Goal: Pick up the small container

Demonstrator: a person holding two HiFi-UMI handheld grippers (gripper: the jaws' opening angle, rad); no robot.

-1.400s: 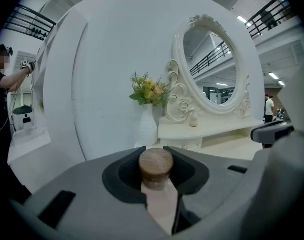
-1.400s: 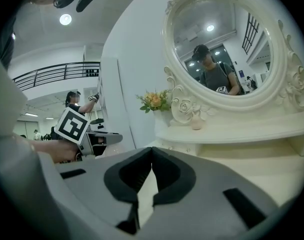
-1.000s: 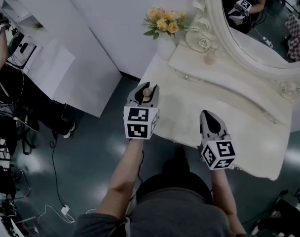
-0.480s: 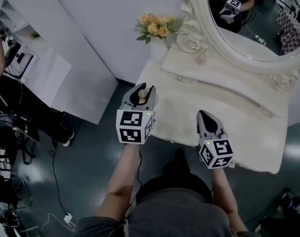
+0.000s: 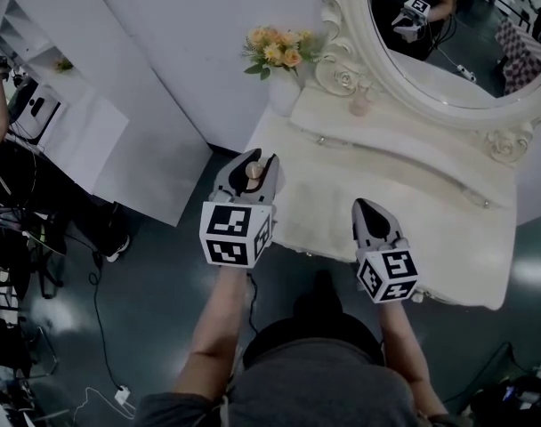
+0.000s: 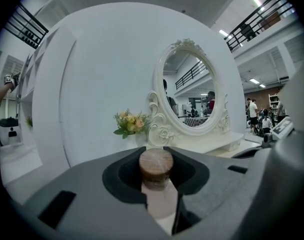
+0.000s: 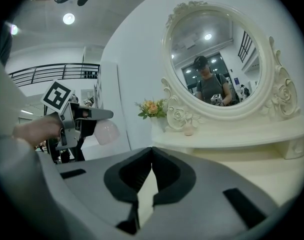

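The small container (image 6: 156, 167) is a pale pink bottle with a round wooden cap. My left gripper (image 6: 159, 153) is shut on its neck and holds it in the air. In the head view the cap (image 5: 252, 169) shows between the left gripper (image 5: 252, 160) jaws, above the left front corner of the dressing table (image 5: 413, 212). From the right gripper view the container's pink body (image 7: 106, 131) hangs below the left gripper (image 7: 87, 116). My right gripper (image 5: 367, 208) is shut with nothing in it, over the table's front edge; its tips meet (image 7: 152, 150).
A second small pink bottle (image 5: 360, 106) stands on the table's raised shelf under the oval mirror (image 5: 448, 43). A white vase of yellow flowers (image 5: 277, 60) sits at the back left corner. White cabinets (image 5: 84, 123) stand to the left, with cables on the dark floor.
Both grippers have slid a little down and left in the head view, away from the mirror. The left gripper still holds the container; the right stays shut.
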